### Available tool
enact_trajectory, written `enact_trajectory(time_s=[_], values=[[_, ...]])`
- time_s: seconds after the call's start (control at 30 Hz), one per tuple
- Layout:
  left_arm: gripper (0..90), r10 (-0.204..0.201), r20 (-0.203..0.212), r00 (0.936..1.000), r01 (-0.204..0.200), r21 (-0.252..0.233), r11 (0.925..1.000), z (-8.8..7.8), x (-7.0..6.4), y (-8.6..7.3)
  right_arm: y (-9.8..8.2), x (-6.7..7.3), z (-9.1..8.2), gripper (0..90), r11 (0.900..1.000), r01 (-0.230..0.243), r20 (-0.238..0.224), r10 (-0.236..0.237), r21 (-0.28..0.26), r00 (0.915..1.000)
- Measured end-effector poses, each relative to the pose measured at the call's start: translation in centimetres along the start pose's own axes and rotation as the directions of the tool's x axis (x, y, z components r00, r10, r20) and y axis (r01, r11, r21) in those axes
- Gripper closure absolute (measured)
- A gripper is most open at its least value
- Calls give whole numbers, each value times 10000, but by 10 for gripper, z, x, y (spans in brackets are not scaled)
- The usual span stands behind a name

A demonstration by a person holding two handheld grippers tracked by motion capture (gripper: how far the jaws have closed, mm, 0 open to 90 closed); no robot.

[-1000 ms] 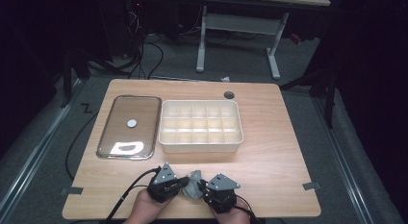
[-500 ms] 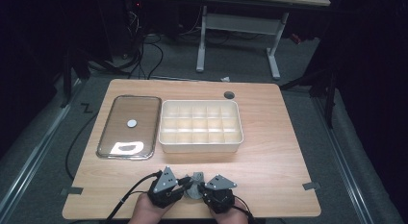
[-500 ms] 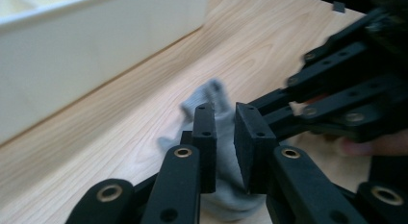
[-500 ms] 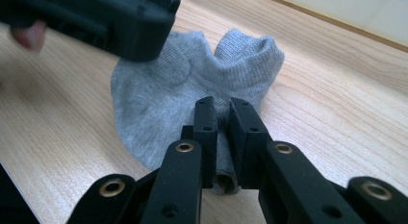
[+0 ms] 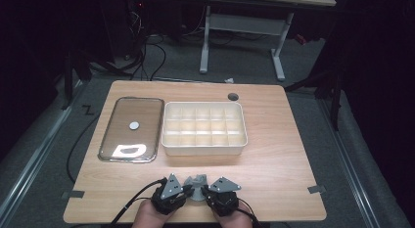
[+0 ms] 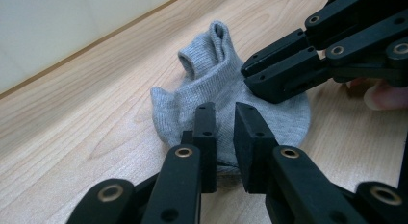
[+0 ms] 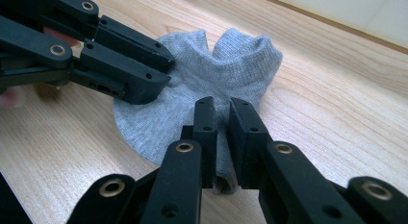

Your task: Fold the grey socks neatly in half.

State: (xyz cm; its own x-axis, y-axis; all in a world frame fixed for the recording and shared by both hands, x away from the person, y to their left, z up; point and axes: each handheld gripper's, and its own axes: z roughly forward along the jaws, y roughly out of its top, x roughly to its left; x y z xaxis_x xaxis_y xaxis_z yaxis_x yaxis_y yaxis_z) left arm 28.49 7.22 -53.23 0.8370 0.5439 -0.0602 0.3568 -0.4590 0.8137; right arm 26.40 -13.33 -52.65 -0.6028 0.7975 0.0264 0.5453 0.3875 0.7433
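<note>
Grey sock (image 5: 196, 185) at the table's (image 5: 284, 154) six o'clock — left gripper (image 6: 225, 137) and right gripper (image 7: 219, 132) each nearly closed, pinching its fabric.

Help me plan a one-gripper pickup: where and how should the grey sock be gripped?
Grip the grey sock at its raised cuff, coming from above with jaws straddling the ridge. The rest lies flat on the table, offering little to pinch. That's a judgement.

High view: overhead, facing forward and down across the table (image 5: 274, 154). Gripper views: low, close, facing each other, sharing the grey sock (image 6: 226, 89).
</note>
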Motion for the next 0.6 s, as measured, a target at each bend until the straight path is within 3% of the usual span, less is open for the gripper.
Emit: enact_trajectory(time_s=[0.1,0.17,0.37,0.6], values=[[795,-145,65,9999,145,4,9999,0,2,0,3,1,-4,728,10000,-57,138,57,13,9999],[794,-204,154,9997,203,34,9998,0,3,0,4,2,-11,674,9988,-353,216,360,-325,9991],[790,-204,207,9996,203,33,9998,1,3,0,2,-4,-8,583,9950,-994,71,994,-83,9950],[776,-227,280,9994,225,48,9997,1,4,0,1,-10,-2,555,9879,-1535,-281,1541,210,9877]])
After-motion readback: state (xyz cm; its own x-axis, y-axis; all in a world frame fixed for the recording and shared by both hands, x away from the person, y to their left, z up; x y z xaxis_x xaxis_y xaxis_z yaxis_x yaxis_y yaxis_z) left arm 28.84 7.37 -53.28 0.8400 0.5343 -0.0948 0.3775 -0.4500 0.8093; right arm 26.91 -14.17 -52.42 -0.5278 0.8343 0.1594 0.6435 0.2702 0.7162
